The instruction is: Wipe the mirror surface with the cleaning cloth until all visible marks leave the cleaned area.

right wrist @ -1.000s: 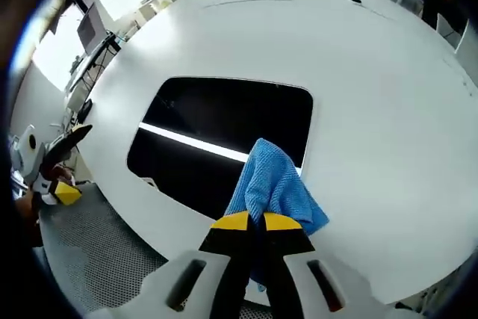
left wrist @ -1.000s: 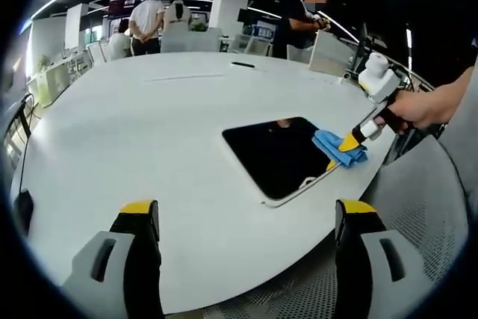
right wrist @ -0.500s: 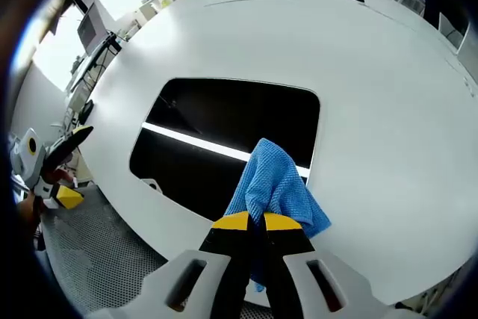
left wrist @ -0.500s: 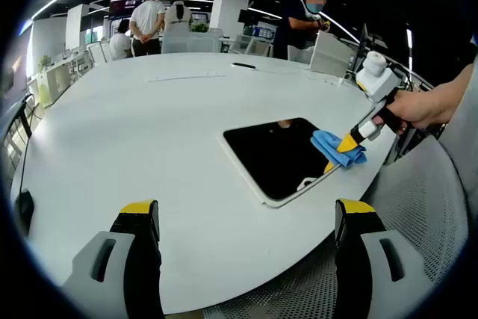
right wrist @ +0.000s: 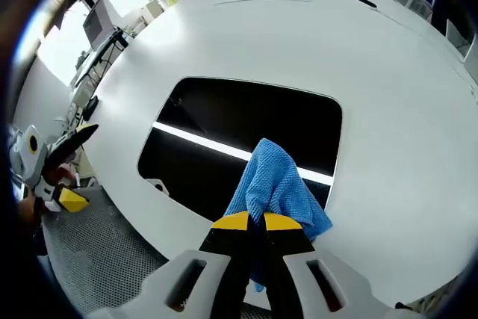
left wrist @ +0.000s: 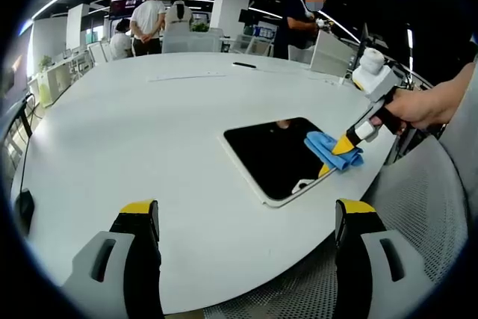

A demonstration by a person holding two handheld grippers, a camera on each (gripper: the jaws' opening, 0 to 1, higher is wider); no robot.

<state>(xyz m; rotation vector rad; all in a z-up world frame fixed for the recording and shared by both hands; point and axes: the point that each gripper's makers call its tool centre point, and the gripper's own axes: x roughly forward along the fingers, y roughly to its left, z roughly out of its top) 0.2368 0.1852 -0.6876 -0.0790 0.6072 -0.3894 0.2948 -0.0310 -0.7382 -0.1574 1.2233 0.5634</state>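
A dark rectangular mirror (left wrist: 275,156) (right wrist: 246,132) lies flat on the white table (left wrist: 149,147) near its front-right edge. A blue cleaning cloth (left wrist: 328,149) (right wrist: 272,188) rests on the mirror's near-right corner, and my right gripper (right wrist: 251,222) (left wrist: 336,151) is shut on it. A ceiling light reflects as a bright strip across the glass. My left gripper (left wrist: 246,218) is open, held back over the table's near edge, well short of the mirror; it also appears as the left gripper (right wrist: 52,184) at the left edge of the right gripper view.
The table (right wrist: 388,110) is big and round, with a dark flat object (left wrist: 243,65) far across it. Perforated grey flooring (left wrist: 418,207) lies beyond the table's edge. Several people (left wrist: 146,24) stand at desks in the background.
The right gripper has slid the cloth a little further onto the mirror, away from the table edge. The left gripper has stayed put.
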